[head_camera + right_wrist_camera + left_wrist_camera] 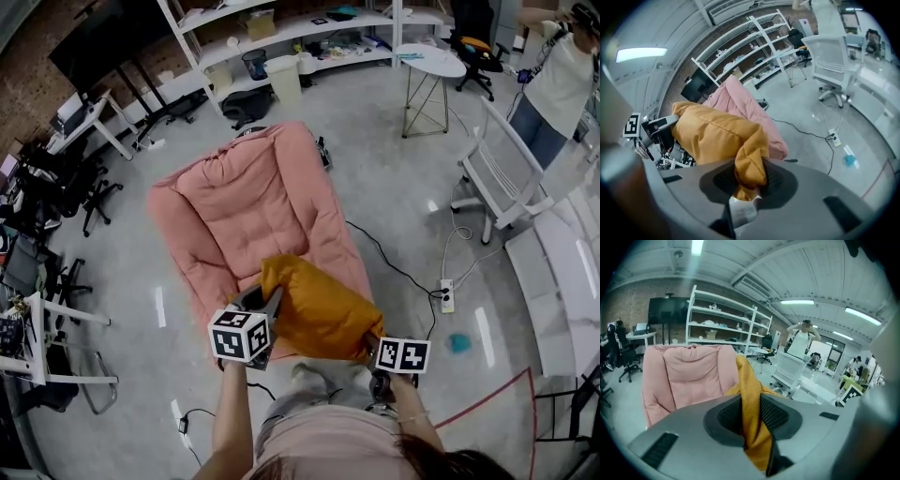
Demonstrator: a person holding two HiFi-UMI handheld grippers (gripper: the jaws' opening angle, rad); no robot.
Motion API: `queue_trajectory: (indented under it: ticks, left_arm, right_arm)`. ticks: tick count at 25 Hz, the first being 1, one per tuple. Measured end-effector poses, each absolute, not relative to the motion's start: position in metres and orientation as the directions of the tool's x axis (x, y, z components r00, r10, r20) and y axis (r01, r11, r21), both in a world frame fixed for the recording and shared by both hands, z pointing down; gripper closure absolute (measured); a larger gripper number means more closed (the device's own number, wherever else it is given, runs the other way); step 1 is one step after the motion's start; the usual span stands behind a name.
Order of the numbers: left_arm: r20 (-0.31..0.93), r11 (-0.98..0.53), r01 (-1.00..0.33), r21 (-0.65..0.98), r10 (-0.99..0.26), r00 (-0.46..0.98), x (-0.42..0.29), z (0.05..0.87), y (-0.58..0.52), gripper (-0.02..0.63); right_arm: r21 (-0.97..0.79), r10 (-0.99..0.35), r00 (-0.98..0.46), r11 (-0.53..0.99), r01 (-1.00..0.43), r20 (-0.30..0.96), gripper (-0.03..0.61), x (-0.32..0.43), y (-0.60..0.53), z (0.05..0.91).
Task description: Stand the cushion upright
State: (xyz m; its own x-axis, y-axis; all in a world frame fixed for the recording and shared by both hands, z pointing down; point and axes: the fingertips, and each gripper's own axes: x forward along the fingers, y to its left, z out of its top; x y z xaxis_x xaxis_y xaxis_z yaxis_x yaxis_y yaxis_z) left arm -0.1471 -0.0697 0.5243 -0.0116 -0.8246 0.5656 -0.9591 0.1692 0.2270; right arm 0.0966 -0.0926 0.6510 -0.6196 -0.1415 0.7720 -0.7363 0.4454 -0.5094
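A mustard-orange cushion (319, 305) hangs over the front end of a pink padded lounge chair (248, 192), held at two corners. My left gripper (270, 302) is shut on the cushion's left corner; in the left gripper view the fabric (749, 394) runs pinched between the pads of the gripper (751, 420). My right gripper (371, 343) is shut on the right corner; in the right gripper view the bunched corner (749, 161) sits in the gripper (750, 182), and the cushion body (710, 133) swells out to the left. The pink chair (689, 371) stands behind it.
A black cable and a power strip (447, 295) lie on the floor right of the chair, with a teal item (459, 343) nearby. A white chair (502, 173), a round white table (429, 61) and a person (562, 84) are at the far right. Shelves (300, 37) line the back; office chairs (56, 197) crowd the left.
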Motion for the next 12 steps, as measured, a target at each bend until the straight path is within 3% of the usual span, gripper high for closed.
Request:
queue_trajectory:
  ticks: [12]
  left_arm:
    - [0.482, 0.076, -0.935, 0.347, -0.870, 0.108, -0.213, 0.513, -0.019, 0.522]
  right_arm:
    - [-0.383, -0.306, -0.532, 0.431, -0.817, 0.790, 0.483, 0.039, -0.064, 0.611]
